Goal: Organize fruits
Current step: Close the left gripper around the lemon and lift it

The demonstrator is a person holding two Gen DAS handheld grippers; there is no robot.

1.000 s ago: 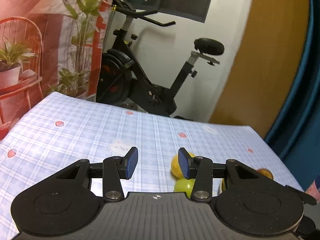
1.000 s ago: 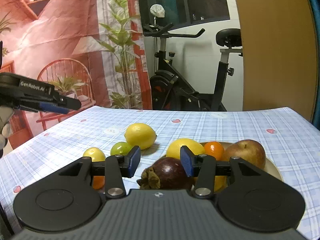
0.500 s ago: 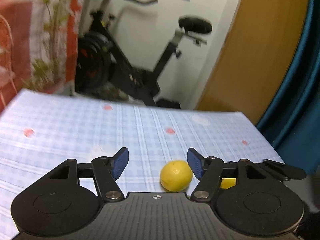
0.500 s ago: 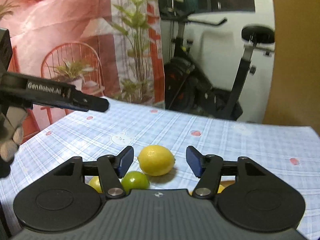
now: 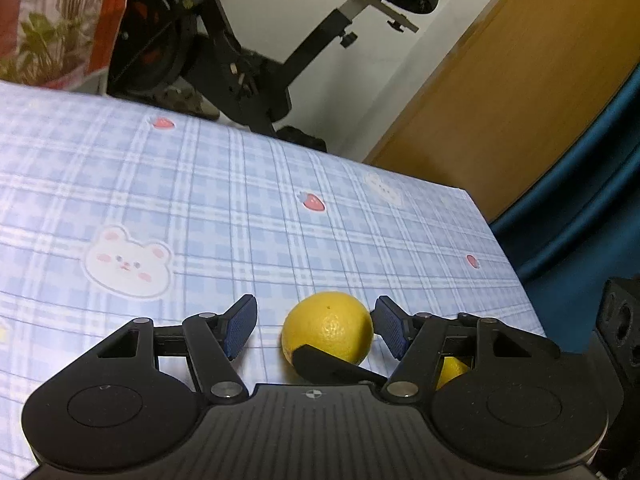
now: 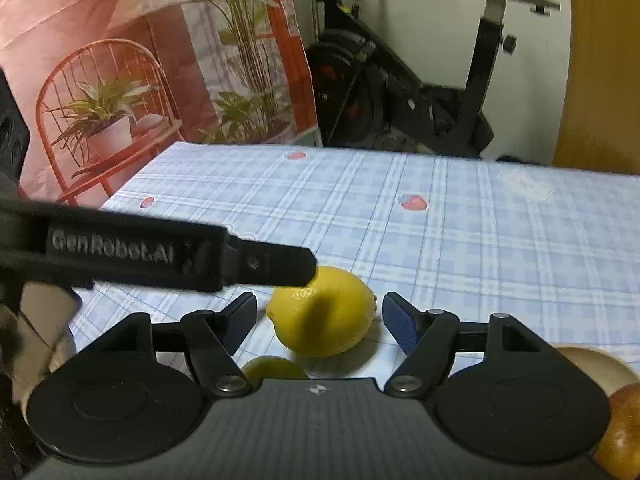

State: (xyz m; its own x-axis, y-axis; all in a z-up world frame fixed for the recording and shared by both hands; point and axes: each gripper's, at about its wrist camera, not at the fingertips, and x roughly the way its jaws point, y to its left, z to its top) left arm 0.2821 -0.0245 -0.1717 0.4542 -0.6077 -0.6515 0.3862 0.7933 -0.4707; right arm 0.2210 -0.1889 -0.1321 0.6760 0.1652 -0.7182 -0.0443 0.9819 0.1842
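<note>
Both our tools converge on one lemon [image 6: 322, 316]: left tool [image 5: 316, 326] released, right tool [image 6: 320, 322] opening, neither gripping, likely lining up a pick

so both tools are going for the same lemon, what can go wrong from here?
1. Collision: the left tool and the right tool, which is opening, both bracket the one yellow oval lemon without touching it; a dark finger of the right tool already crosses the lemon in the left view.
2. Roll-off: the lemon lies loose on the blue checked tablecloth; a nudge could roll it.
3. The small green round fruit sits close below the right tool and could get bumped.
</note>
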